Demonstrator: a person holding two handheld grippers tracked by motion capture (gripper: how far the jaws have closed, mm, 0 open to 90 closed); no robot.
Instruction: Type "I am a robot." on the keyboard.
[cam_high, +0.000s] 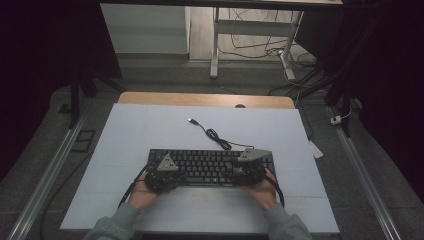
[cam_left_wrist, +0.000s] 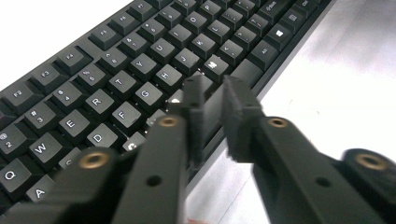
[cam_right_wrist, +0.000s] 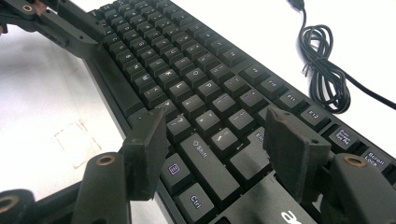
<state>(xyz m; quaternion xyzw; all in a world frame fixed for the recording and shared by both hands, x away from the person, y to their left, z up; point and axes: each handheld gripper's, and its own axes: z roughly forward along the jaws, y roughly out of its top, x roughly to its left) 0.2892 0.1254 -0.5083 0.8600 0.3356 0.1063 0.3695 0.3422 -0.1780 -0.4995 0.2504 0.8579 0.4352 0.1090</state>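
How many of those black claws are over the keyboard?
2. The left claw is at the keyboard's left front edge; the right claw is at its right front edge.

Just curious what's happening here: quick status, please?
Left gripper nearly shut over keyboard near edge. Right gripper open above Shift key. Coiled cable behind, clear of both.
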